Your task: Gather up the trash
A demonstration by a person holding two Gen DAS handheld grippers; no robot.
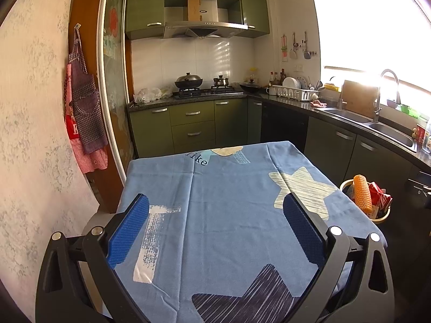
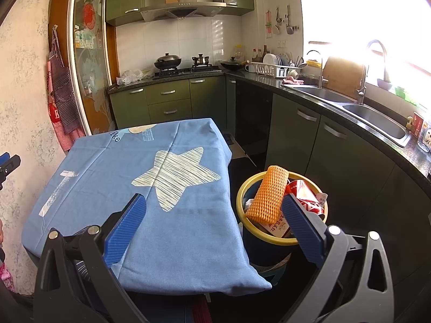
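Observation:
A dark blue trash bin with a yellow rim stands on the floor right of the table; it also shows in the left wrist view. It holds an orange foam net sleeve, a crushed red can and a printed carton. My right gripper is open and empty, above the table's right edge and the bin. My left gripper is open and empty over the blue star-print tablecloth. The left gripper's tip shows at the far left of the right wrist view.
Green kitchen cabinets stand beyond the table. A dark counter with a double sink and a dish rack runs along the right. Aprons hang on the left wall by a glass sliding door.

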